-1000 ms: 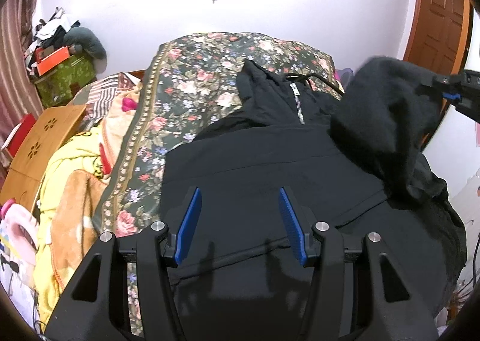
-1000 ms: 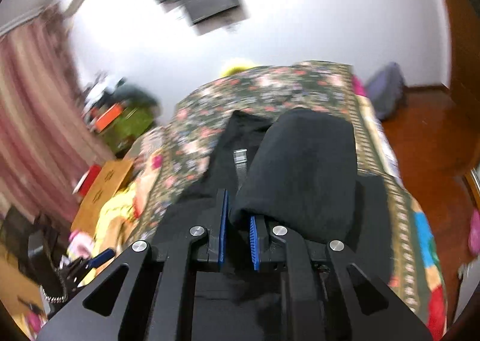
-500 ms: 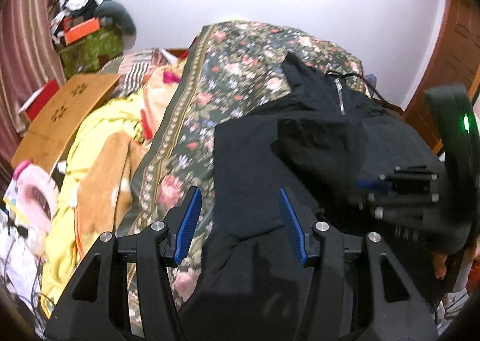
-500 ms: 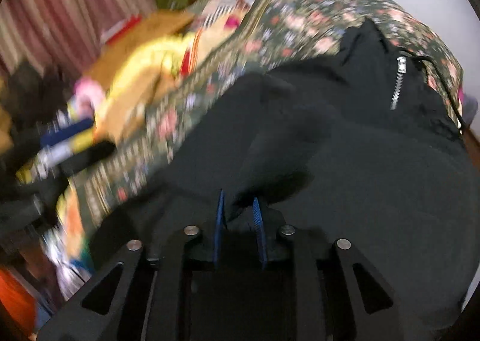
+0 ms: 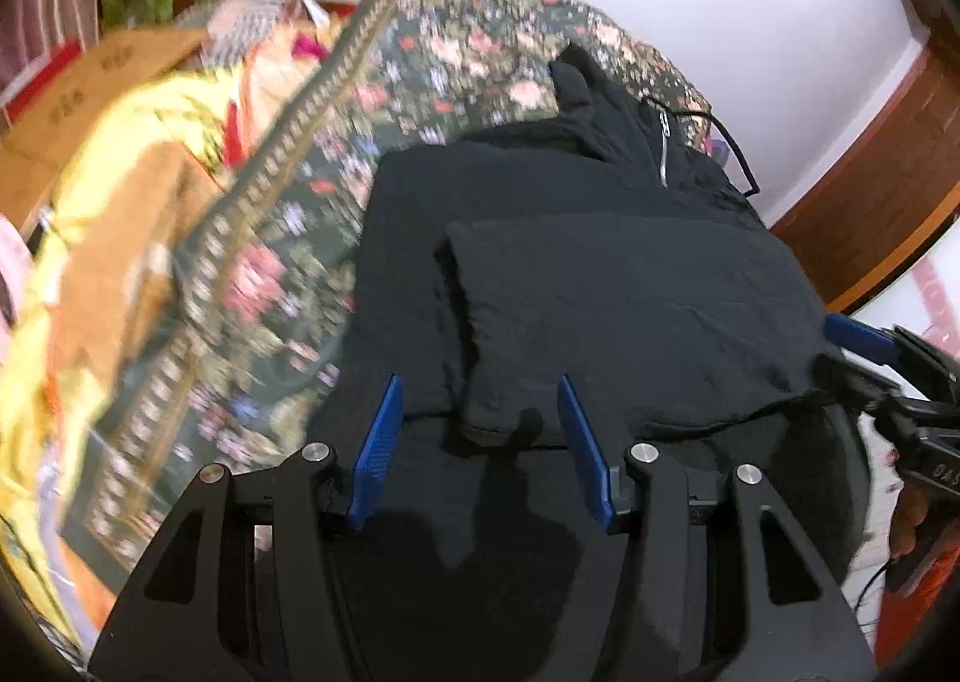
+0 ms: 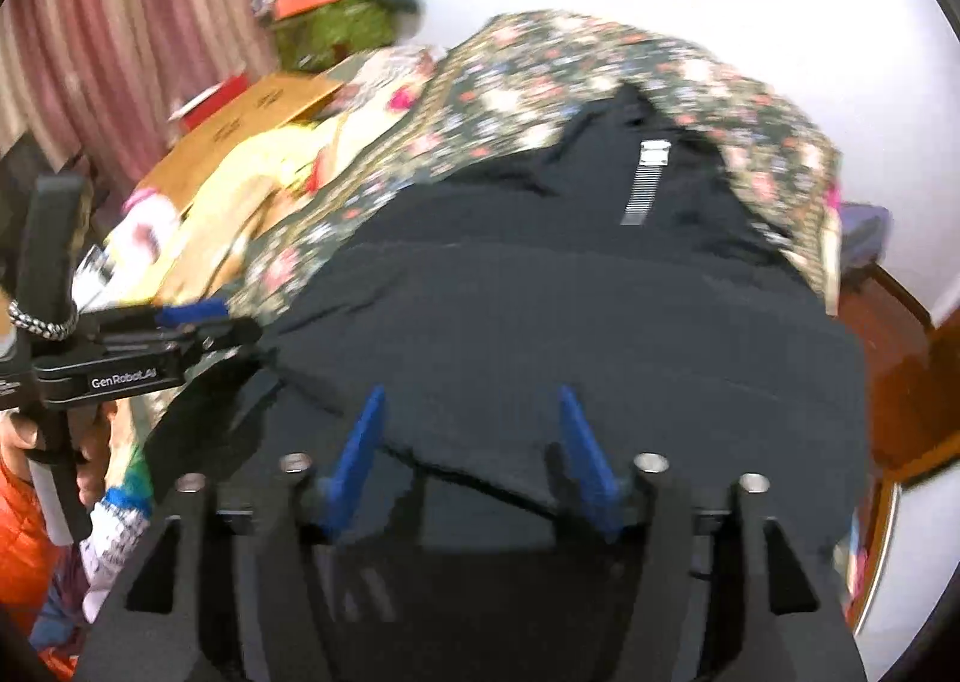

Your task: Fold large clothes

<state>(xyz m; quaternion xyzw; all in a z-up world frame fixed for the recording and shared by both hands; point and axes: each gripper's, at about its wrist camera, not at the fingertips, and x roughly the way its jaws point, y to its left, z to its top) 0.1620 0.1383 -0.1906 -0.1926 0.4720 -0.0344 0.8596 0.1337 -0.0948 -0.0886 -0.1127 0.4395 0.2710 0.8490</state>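
Along the left edge of the bed a rumpled yellow and orange blanket (image 5: 102, 184) lies in soft heaps, blurred in both views. Beside it the dark floral bedspread (image 5: 420, 70), printed with pink and white blossoms and trimmed with a pale patterned border band, covers the bed (image 5: 360, 22). The large black matte fabric jacket (image 5: 600, 286) lies flat across the middle and right side of the bed, collar toward the far edge, its silver metal zipper (image 5: 664, 151) running down from the neck. A sleeve (image 5: 498, 334) is folded across the body as a broad rectangular panel with a soft rounded cuff. The left tongs (image 5: 480, 430) hover over that cuff, their ribbed blue pads (image 5: 378, 442) standing apart, pressing nothing. At the jacket's right edge the right tongs (image 6: 471, 442) are opening, blue pads parted, with cloth lying below them but not pinched.
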